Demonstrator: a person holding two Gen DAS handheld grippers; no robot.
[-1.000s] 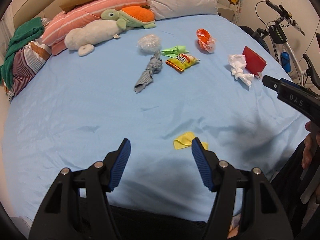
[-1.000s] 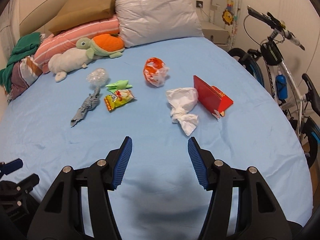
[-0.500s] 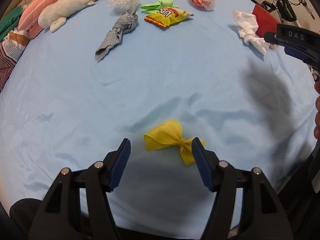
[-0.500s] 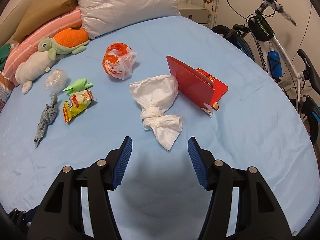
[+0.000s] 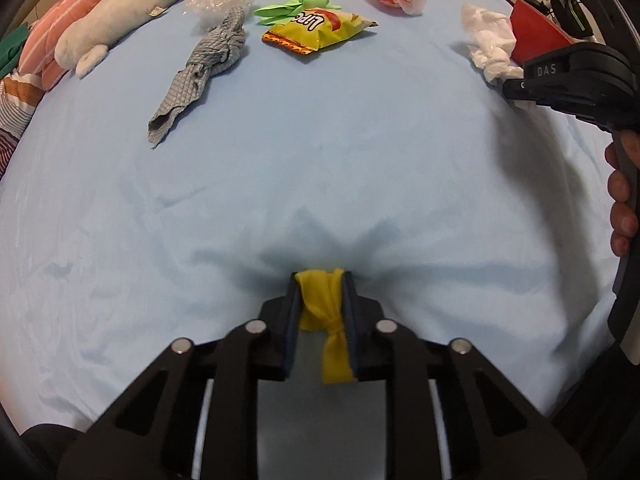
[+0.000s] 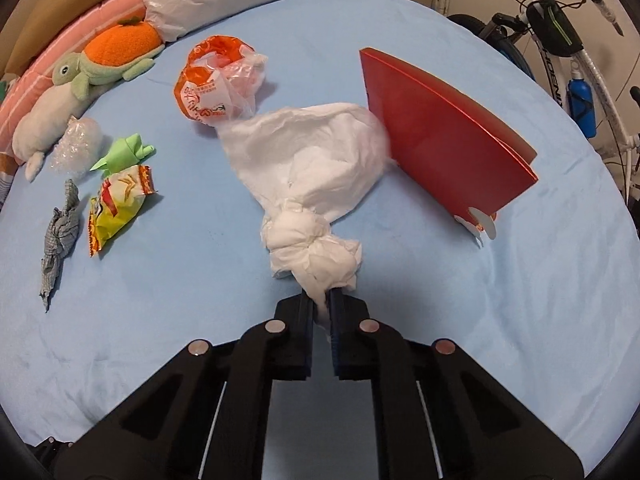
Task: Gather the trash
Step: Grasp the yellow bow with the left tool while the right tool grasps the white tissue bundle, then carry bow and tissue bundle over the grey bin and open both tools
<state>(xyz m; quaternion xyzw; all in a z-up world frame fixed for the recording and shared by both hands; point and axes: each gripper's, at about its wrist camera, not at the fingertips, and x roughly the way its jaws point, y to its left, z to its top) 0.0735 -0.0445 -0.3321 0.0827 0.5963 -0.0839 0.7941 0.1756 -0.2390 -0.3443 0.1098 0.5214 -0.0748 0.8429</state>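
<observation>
The bicycle [image 6: 576, 52] is cut by the right edge, and the jaws hide part of the yellow wrapper [image 5: 322, 300].

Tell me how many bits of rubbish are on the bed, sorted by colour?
Yellow: 2, the knotted yellow wrapper and the yellow snack bag
White: 1, the knotted white bag
Orange: 1, the orange plastic bag
Green: 1, the green wrapper
Clear: 1, the bubble wrap
Grey: 1, the grey cloth
Red: 1, the red carton
Total: 8

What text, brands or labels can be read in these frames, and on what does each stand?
"DAS": on the right tongs, seen from the left wrist.
Red brand lettering, upside down, unreadable: yellow snack bag.
White print, too crumpled to read: orange wrapper.
White lettering, cut off: bicycle frame.
</observation>
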